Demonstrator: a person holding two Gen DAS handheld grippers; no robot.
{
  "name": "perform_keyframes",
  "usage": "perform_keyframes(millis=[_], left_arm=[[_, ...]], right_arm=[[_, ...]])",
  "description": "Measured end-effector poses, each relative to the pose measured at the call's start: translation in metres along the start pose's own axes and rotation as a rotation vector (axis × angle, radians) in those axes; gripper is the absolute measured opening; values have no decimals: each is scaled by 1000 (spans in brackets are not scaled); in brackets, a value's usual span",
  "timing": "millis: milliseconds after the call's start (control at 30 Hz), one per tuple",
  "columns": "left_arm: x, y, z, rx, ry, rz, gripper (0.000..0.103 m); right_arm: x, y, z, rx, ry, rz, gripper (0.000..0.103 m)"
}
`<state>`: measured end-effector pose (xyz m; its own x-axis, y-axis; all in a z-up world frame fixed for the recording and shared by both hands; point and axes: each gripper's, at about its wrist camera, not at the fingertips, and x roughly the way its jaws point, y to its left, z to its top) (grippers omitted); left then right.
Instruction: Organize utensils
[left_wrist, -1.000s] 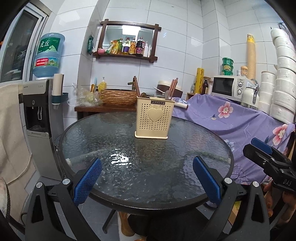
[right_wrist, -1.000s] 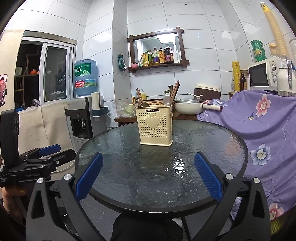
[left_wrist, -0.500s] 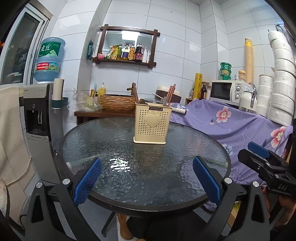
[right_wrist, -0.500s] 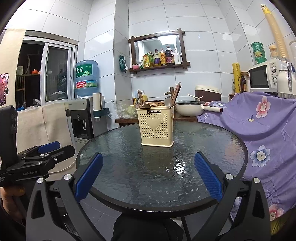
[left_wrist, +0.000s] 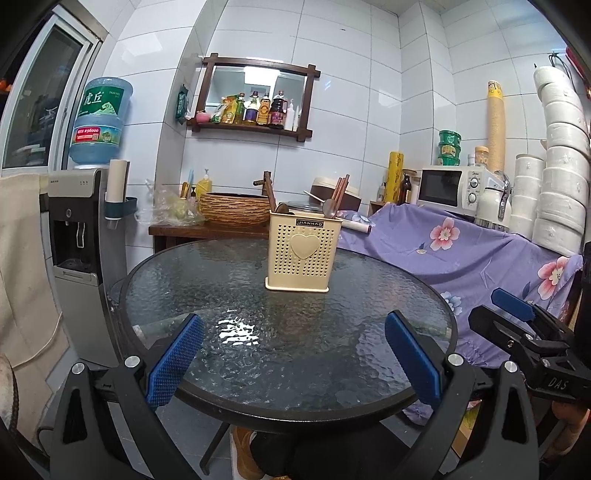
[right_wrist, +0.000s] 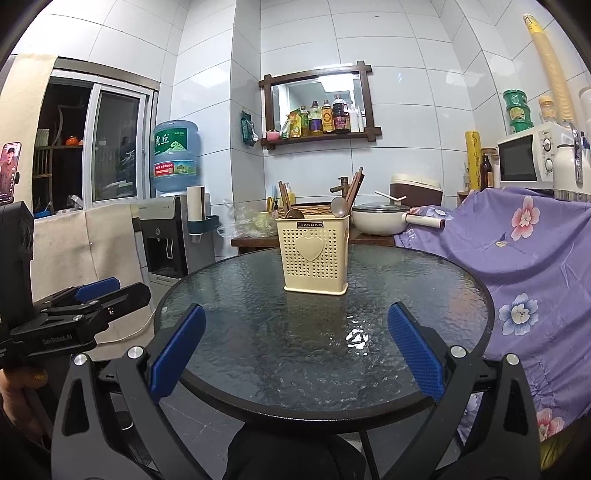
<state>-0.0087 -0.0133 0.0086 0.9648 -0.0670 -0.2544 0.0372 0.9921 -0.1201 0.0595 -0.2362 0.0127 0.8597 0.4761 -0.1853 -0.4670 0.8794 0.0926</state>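
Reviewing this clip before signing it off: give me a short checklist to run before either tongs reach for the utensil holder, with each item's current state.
1. Left tongs open, nothing held: ok.
2. Right tongs open, nothing held: ok.
3. Cream utensil holder upright on the glass table: ok.
4. Spoon and chopsticks standing in the holder: ok.
5. Table glass between tongs and holder bare: ok.
6. Sorted by compartment: cannot tell, the inside is hidden.

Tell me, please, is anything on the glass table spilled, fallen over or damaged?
Nothing stands out. The cream utensil holder stands upright on the round glass table, with chopsticks and spoons inside it. I see no spill or crack on the glass, only light reflections.
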Motion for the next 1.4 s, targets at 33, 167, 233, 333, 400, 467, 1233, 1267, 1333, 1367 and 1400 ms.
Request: perform_keyframes(millis=[33, 167, 233, 333, 400, 467, 1233, 1267, 1333, 1367, 1400], left_arm=[[0, 0, 0, 0, 1, 0, 97], [0, -1, 1, 0, 0, 1, 97], [0, -1, 1, -2, 0, 1, 97], [0, 0, 0, -3, -1, 3, 97], [0, -1, 0, -5, 0, 1, 97], [0, -1, 0, -4, 1, 2, 97], [4, 4, 0, -23, 20, 17, 97], [4, 4, 0, -23, 21, 18, 97], [4, 4, 0, -24, 24, 15, 97], [4, 4, 0, -25, 25, 14, 97], [4, 4, 0, -26, 27, 11, 97]], right_arm=[[0, 0, 0, 2, 2, 0, 97], [1, 2, 0, 3, 4, 0, 97], [1, 2, -1, 3, 5, 0, 97], [2, 1, 0, 5, 7, 0, 97], [2, 1, 0, 5, 8, 0, 97], [3, 1, 0, 5, 11, 2, 97], [7, 0, 0, 10, 25, 9, 97], [7, 0, 0, 11, 25, 9, 97], [7, 0, 0, 11, 26, 11, 97], [7, 0, 0, 10, 25, 9, 97], [7, 0, 0, 10, 26, 10, 97]])
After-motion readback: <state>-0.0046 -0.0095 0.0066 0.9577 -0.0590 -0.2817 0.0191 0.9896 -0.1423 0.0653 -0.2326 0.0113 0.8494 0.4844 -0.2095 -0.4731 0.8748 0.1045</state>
